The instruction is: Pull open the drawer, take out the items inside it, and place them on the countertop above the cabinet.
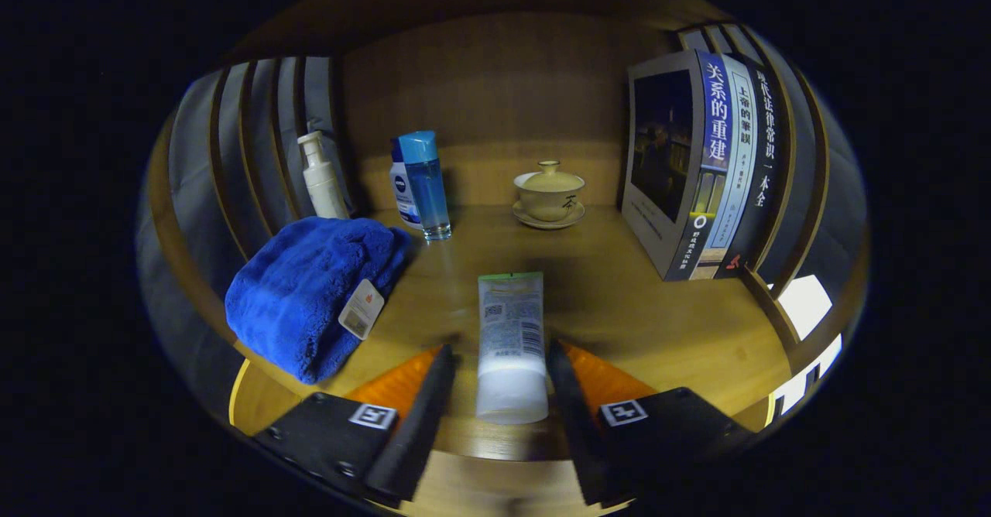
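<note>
A white tube (510,343) with a green end lies flat on the wooden countertop (635,316), its cap end toward me. My gripper (502,349) stands open around it. One finger is on each side of the tube's lower half: a small gap shows on the left, and the right finger is very near the tube. A folded blue towel (310,292) with a paper tag rests on the countertop, left of the fingers.
Beyond the towel stand a white pump bottle (321,176) and a clear blue bottle (424,184) with a white one behind it. A lidded teacup on a saucer (549,196) sits at the back. Upright books (708,169) lean at the right. Slatted side walls enclose the shelf.
</note>
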A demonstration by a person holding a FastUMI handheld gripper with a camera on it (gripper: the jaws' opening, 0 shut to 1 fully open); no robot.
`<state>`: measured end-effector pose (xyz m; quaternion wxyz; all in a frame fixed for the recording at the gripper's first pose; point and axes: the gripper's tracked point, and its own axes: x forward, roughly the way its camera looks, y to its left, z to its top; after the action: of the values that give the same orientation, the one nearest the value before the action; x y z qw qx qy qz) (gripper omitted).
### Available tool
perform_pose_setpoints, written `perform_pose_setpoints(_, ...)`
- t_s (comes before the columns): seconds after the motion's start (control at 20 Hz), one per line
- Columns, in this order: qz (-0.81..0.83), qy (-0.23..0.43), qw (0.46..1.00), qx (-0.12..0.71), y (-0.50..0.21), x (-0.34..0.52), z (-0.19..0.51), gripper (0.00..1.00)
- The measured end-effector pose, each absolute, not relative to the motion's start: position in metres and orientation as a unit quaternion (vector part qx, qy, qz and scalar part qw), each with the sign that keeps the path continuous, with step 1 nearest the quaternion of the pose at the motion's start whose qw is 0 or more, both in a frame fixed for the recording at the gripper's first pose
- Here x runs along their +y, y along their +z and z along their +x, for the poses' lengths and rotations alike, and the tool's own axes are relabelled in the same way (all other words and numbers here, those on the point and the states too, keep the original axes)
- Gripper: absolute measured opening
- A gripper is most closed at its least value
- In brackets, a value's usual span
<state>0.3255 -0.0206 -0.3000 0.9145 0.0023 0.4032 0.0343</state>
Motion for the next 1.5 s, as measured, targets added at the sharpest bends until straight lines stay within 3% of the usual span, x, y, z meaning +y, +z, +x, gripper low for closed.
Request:
perform_pose_setpoints(0.35, -0.034, 0.060, 0.955, 0.288, -0.213, -0.006, 0.308, 1.00)
perform_pose_setpoints(0.6, -0.055, 0.059, 0.977, 0.196, -0.149, 0.002, 0.221, 1.00)
perform_pose_setpoints(0.8, -0.056, 0.021, 0.987, 0.149, -0.134, -0.008, 0.156, 0.99)
perform_pose_setpoints(1.25, -0.058, -0.036, 0.990, 0.120, -0.204, -0.068, 0.055, 0.98)
perform_pose_setpoints(1.5, -0.026, -0.045, 0.992, 0.113, -0.233, -0.037, 0.028, 0.98)
